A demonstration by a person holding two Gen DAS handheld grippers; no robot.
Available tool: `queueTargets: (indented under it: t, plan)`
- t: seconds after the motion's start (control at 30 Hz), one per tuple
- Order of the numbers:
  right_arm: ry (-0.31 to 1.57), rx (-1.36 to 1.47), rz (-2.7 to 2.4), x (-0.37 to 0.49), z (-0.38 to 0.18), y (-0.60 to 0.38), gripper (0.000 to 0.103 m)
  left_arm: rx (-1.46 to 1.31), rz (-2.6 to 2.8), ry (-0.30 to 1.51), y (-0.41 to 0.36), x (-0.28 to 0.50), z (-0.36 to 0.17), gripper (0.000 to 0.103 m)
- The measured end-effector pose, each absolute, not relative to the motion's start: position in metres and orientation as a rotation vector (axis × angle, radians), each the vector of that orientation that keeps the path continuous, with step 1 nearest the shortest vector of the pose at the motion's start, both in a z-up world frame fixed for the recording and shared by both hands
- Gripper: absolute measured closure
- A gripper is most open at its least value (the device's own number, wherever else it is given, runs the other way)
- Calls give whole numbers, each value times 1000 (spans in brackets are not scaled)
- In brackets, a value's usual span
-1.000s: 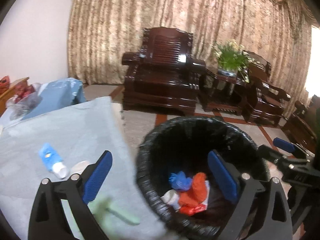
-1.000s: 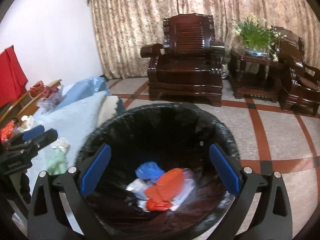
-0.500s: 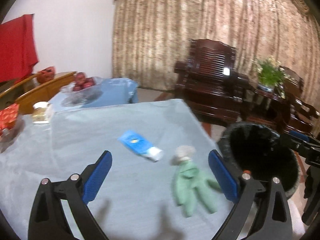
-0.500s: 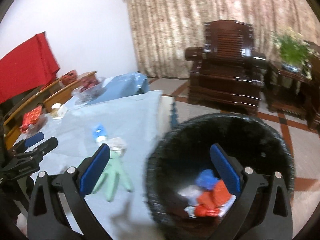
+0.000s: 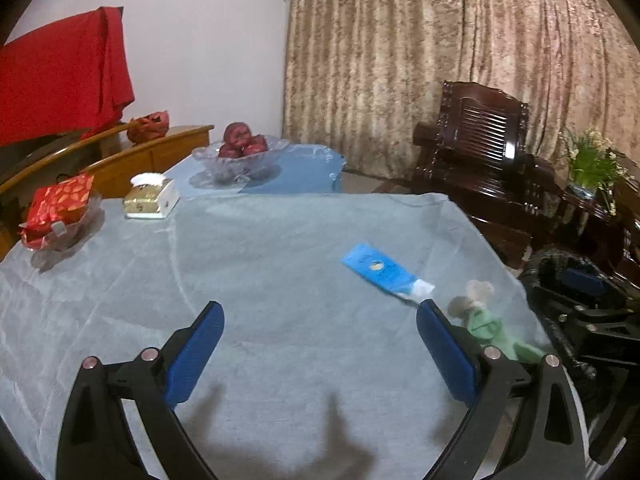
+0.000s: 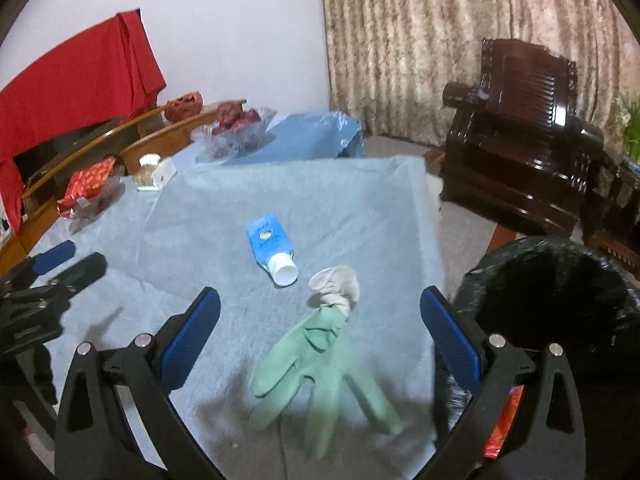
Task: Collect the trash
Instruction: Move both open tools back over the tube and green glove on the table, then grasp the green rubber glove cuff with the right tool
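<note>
A rubber glove (image 6: 320, 364) lies on the cloth-covered table (image 6: 200, 240), a squeeze tube (image 6: 270, 246) just behind it. The lined trash bin (image 6: 560, 300) stands right of the table; an armchair (image 6: 520, 152) sits beyond.

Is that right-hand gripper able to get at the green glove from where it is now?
Probably yes. The right gripper is open and empty, and the green glove lies flat on the table cloth right between its fingers. Nothing covers it; the blue tube lies farther off.
</note>
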State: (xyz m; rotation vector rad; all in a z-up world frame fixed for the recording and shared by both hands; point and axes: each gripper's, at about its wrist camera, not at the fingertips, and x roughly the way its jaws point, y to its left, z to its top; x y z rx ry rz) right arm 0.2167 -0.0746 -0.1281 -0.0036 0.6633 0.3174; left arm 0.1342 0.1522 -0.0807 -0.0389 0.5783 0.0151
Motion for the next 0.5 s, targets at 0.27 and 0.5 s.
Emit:
queueTargets:
  t: [0.27, 0.5]
  plan:
    - [782, -23, 317, 247, -169, -60, 24, -53, 42, 626, 167, 145, -96, 8]
    - [851, -21, 318, 259, -189, -60, 33, -54, 32, 655, 164, 154, -106, 8]
